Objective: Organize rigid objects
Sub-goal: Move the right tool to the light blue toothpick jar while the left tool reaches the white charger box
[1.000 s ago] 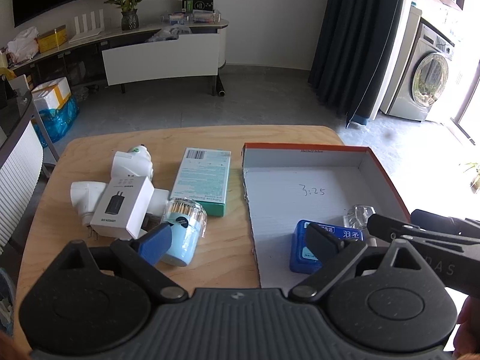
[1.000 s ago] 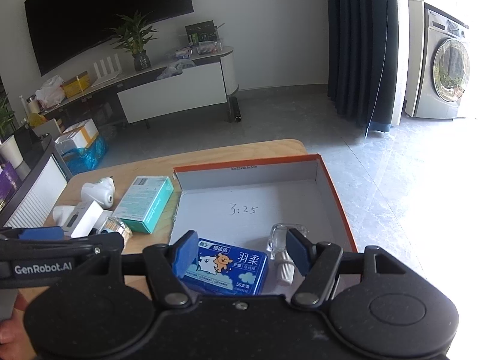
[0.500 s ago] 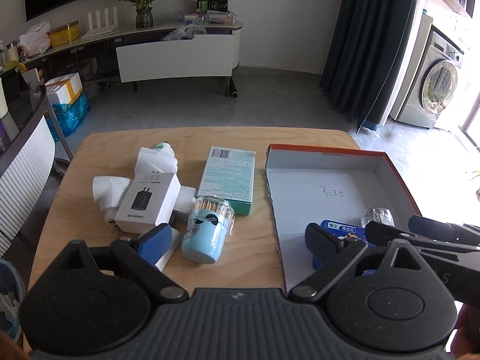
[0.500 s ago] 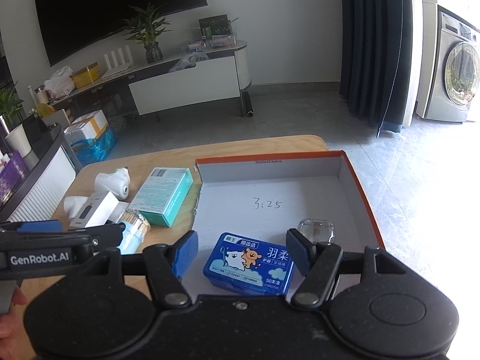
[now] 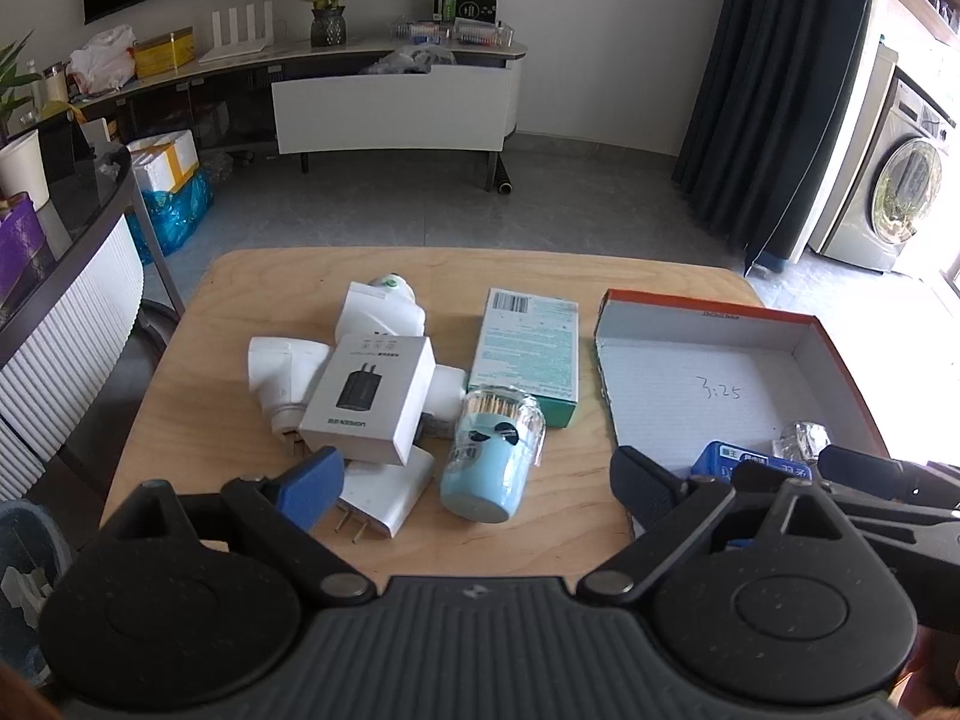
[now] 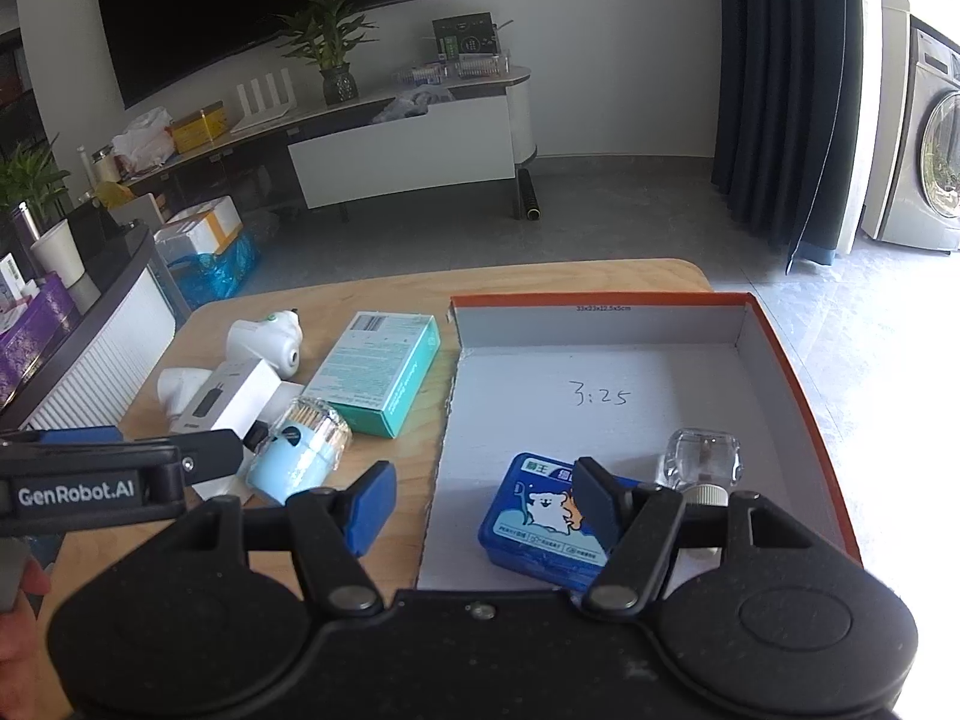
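Wooden table (image 5: 198,372) carries everything. Orange-rimmed tray box (image 6: 774,360) sits on its right side, holding a blue tissue pack (image 6: 534,516) and a clear bottle (image 6: 702,459) side by side near the front edge. Left of the box: teal carton (image 5: 528,354) lying flat, white charger box (image 5: 369,396) stacked on white plugs (image 5: 282,366), light-blue toothpick jar (image 5: 492,456) on its side. Left gripper (image 5: 474,480) wide, nothing between fingers, above the jar. Right gripper (image 6: 486,495) wide, empty, over the box's left edge.

Box (image 6: 774,354) far half free; blue tin (image 6: 540,516), glass bottle (image 6: 702,459) near; table (image 5: 198,420) left edge seemingly clear.
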Demonstrator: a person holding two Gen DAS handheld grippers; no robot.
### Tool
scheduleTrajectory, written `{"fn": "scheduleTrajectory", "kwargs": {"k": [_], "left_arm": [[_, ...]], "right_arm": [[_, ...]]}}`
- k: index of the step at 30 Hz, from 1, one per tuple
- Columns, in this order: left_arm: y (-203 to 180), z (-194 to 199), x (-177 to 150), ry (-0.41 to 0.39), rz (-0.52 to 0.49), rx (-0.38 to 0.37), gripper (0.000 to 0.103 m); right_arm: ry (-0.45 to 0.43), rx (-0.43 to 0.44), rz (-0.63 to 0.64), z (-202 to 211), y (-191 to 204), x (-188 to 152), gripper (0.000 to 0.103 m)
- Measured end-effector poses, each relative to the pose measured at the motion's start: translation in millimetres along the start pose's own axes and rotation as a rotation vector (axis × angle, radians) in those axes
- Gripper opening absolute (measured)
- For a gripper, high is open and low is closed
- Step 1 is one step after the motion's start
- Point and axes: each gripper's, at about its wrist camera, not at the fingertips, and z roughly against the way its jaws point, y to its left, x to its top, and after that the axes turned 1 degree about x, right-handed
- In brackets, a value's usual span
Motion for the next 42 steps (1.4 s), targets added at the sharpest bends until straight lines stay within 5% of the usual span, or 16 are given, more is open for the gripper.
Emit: {"fn": "scheduleTrajectory", "kwargs": {"k": [42], "left_arm": [[65,-16,-12,0.039,0.041,0.042,0.098]], "right_arm": [[0.072,0.075,0.054,-41,60,-13,0.078]]}}
